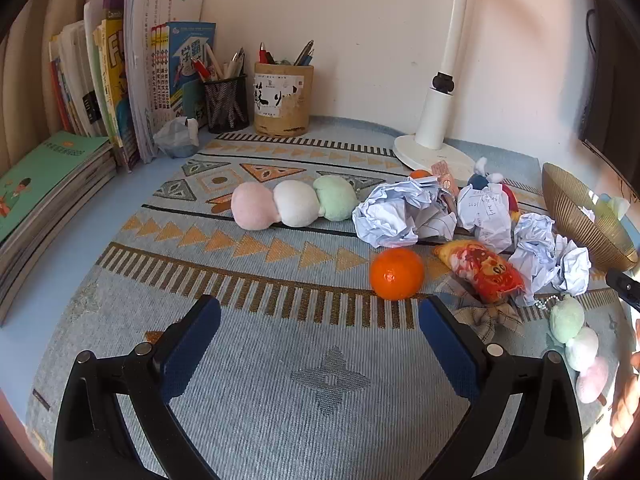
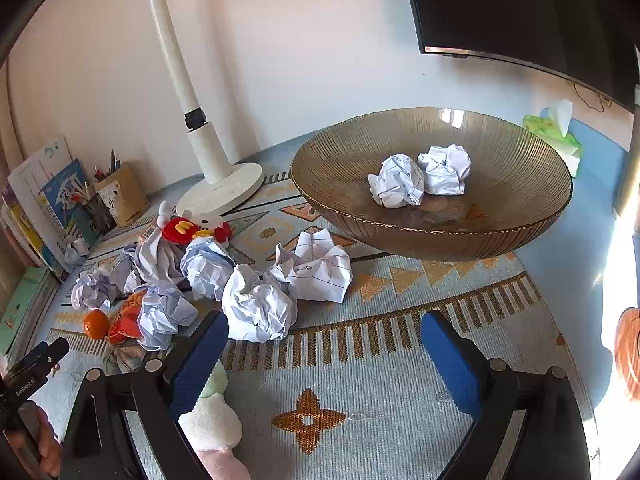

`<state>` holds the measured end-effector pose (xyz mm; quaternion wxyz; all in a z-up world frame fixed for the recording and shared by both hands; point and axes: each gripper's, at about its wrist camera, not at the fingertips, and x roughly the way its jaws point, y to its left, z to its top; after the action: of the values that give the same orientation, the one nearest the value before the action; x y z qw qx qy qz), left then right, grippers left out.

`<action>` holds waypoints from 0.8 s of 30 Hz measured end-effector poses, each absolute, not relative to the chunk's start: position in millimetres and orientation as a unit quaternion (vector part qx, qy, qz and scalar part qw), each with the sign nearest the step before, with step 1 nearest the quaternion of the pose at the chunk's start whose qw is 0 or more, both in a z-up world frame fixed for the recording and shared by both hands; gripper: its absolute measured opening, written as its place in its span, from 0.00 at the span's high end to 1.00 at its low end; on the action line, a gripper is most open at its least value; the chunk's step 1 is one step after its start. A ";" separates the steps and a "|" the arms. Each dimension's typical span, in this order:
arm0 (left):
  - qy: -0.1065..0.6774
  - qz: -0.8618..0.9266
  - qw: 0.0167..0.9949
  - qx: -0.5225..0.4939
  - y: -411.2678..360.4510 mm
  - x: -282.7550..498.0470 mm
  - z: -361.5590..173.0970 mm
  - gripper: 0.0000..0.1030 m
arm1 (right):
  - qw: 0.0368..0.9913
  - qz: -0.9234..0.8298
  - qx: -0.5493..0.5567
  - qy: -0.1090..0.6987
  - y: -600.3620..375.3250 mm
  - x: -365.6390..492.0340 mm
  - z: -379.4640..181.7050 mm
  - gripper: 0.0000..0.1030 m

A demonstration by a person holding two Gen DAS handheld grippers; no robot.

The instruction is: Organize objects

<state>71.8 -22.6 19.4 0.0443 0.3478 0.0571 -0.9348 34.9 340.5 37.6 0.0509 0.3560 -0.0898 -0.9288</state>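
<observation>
I take the ribbed amber bowl [image 2: 432, 216] as my landmark. Two crumpled paper balls [image 2: 420, 178] lie inside it, side by side near its middle. The rest of the crumpled paper [image 2: 256, 308] is heaped on the patterned mat [image 2: 360, 376], just left of the bowl and in front of the white lamp base [image 2: 222, 192]. On the far-left edge of that heap, well away from the bowl, sit a tangerine [image 1: 396, 274] and a red-and-orange snack packet [image 1: 484, 272] — the packet touches the paper. A red-and-white plush toy [image 2: 196, 228] lies at the back of the heap, against the lamp base.

My left gripper [image 1: 320, 340] hangs over bare mat with its jaws spread wide and nothing between them; the tangerine is just beyond its right fingertip. My right gripper [image 2: 324, 352] is also spread wide and holds nothing — the nearest paper ball sits just past its left pad, and a small pastel dumpling plush [image 2: 212, 416] lies against the inner face of that same finger. A larger three-ball pastel plush [image 1: 294, 204] lies further left of the heap.
</observation>
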 end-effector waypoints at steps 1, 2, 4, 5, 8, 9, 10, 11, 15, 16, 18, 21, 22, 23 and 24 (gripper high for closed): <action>0.056 -0.934 0.044 0.349 -22.0 71.6 19.1 0.03 | 0.051 -0.928 0.357 -0.091 340.7 34.5 37.1 0.06; 0.056 -0.934 0.043 0.351 -22.6 70.8 18.7 0.03 | 0.052 -0.928 0.358 -0.092 341.1 34.1 36.9 0.06; 0.056 -0.933 0.044 0.354 -22.9 69.9 18.3 0.03 | 0.052 -0.928 0.358 -0.094 341.3 34.3 36.7 0.06; 0.056 -0.932 0.045 0.354 -22.6 70.1 17.9 0.03 | 0.053 -0.928 0.357 -0.095 341.6 34.8 36.7 0.06; 0.052 -0.932 0.046 0.357 -21.3 69.2 17.6 0.03 | 0.054 -0.928 0.355 -0.096 342.1 35.9 36.9 0.06; 0.049 -0.931 0.047 0.358 -20.5 68.9 17.3 0.03 | 0.055 -0.928 0.355 -0.097 342.1 35.6 37.1 0.06; 0.046 -0.931 0.047 0.359 -19.6 68.5 16.9 0.03 | 0.056 -0.928 0.355 -0.098 342.4 35.8 37.0 0.06; 0.043 -0.931 0.047 0.360 -18.6 68.2 16.7 0.03 | 0.057 -0.928 0.355 -0.099 343.1 35.8 37.0 0.06; 0.034 -0.930 0.047 0.364 -15.5 66.8 16.1 0.03 | 0.059 -0.927 0.355 -0.106 344.7 35.6 36.8 0.06; 0.033 -0.929 0.047 0.365 -14.8 66.7 16.0 0.03 | 0.059 -0.927 0.355 -0.108 345.3 35.6 36.8 0.06; 0.030 -0.929 0.047 0.366 -13.7 66.3 15.8 0.03 | 0.060 -0.926 0.355 -0.111 345.9 35.6 36.7 0.06; 0.028 -0.928 0.045 0.369 -13.0 65.1 15.3 0.03 | 0.060 -0.925 0.357 -0.113 346.5 35.0 36.0 0.06; 0.028 -0.928 0.045 0.369 -12.8 65.0 15.4 0.03 | 0.060 -0.925 0.357 -0.113 346.2 35.0 35.9 0.06; 0.028 -0.928 0.044 0.368 -13.0 65.0 15.4 0.03 | 0.059 -0.925 0.357 -0.112 346.4 34.8 36.0 0.06; 0.029 -0.928 0.043 0.368 -13.4 65.2 15.6 0.03 | 0.058 -0.925 0.358 -0.111 346.0 34.6 35.9 0.06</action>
<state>65.2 -13.4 15.6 0.0428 0.3678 0.0290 -0.9285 34.6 346.0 35.9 0.0585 0.3575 -0.1106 -0.9255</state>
